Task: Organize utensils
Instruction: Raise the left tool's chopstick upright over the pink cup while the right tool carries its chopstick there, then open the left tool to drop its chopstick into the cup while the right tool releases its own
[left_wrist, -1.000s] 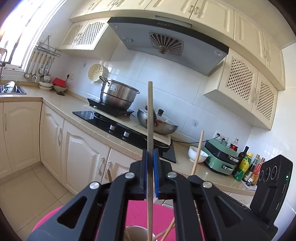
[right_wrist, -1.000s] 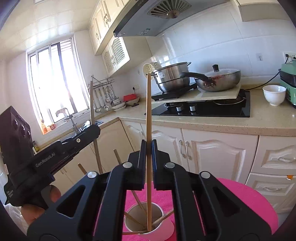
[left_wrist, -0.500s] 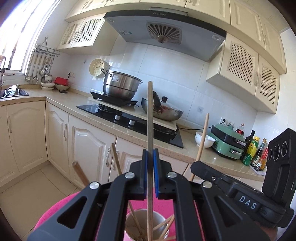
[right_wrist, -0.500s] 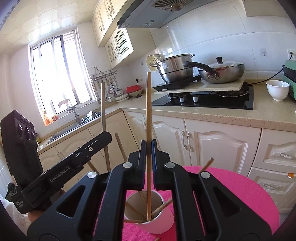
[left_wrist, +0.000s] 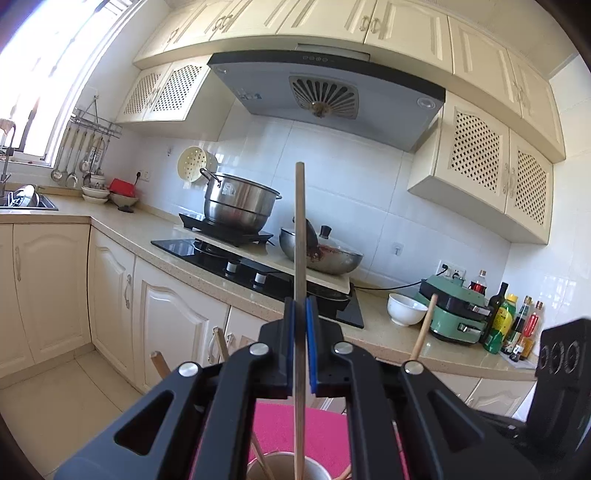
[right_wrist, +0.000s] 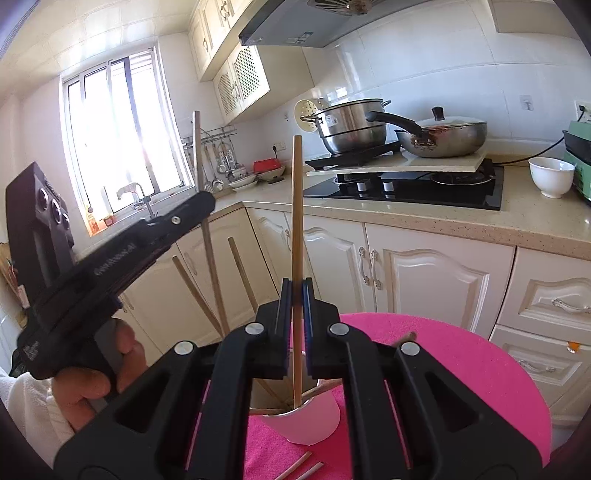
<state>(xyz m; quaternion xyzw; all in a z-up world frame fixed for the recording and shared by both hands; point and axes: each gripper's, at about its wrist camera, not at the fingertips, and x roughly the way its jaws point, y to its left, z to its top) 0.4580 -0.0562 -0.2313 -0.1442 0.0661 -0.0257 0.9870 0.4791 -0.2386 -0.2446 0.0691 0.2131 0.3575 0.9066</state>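
My left gripper (left_wrist: 300, 310) is shut on a darker wooden chopstick (left_wrist: 300, 229) that stands upright. Its lower end reaches into the white cup (left_wrist: 284, 467) below. My right gripper (right_wrist: 296, 291) is shut on a pale chopstick (right_wrist: 297, 206), also upright, with its lower end inside the white cup (right_wrist: 314, 421). Several more chopsticks (right_wrist: 240, 269) lean in that cup. In the right wrist view the left gripper (right_wrist: 203, 201) comes in from the left, held by a hand (right_wrist: 92, 384), with its chopstick (right_wrist: 197, 155) sticking up.
The cup stands on a round pink mat (right_wrist: 472, 369), where loose chopsticks (right_wrist: 295, 467) lie by the near edge. Behind runs a kitchen counter (right_wrist: 535, 218) with a black hob (right_wrist: 406, 188), a steel pot (right_wrist: 354, 125), a pan (right_wrist: 443, 136) and a white bowl (right_wrist: 550, 177).
The right gripper has sunk a little with its chopstick, so the cup sits closer below it. The left gripper has rolled slightly. Both stay shut.
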